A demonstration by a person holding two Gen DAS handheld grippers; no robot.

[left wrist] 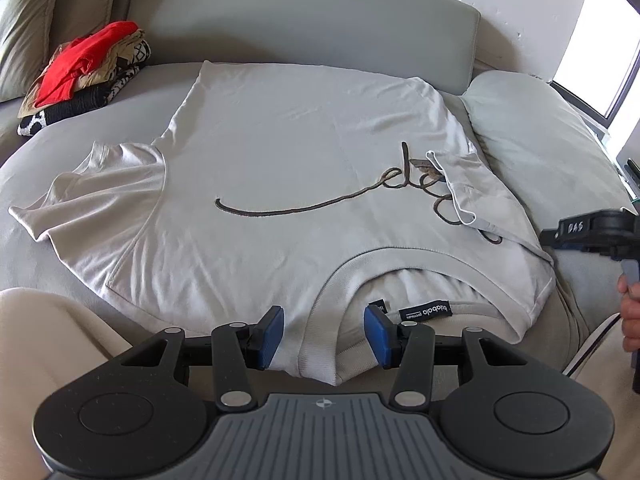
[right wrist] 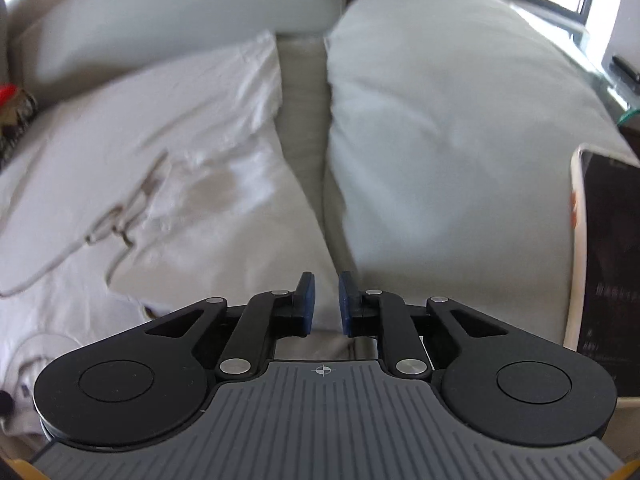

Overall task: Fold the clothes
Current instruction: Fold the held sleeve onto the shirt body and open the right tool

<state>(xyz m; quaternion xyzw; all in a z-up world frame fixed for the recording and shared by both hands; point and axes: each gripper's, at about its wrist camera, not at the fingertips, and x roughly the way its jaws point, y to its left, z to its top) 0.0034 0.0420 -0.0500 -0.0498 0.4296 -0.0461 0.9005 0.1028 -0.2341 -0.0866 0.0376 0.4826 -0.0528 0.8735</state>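
Observation:
A pale grey T-shirt [left wrist: 280, 152] with dark script lettering lies flat on the grey sofa seat, collar [left wrist: 320, 320] nearest me. My left gripper [left wrist: 324, 337] is open just over the collar, and the ribbed neckline lies between its blue pads [left wrist: 267, 338] untouched. One sleeve [left wrist: 468, 196] is folded in over the lettering; the other sleeve [left wrist: 92, 184] lies spread out to the left. My right gripper [right wrist: 326, 305] hovers beside the shirt's edge [right wrist: 180, 160], over the gap by the pillow, its fingers a narrow gap apart and holding nothing. It also shows at the right edge as the right gripper [left wrist: 592, 232].
A pile of clothes [left wrist: 88, 76], red on top, sits at the back left by the backrest [left wrist: 312, 28]. A large pale pillow [right wrist: 440, 140] lies right of the shirt. A dark-screened device [right wrist: 608, 260] is at the far right. A hand [left wrist: 631, 312] holds the right gripper.

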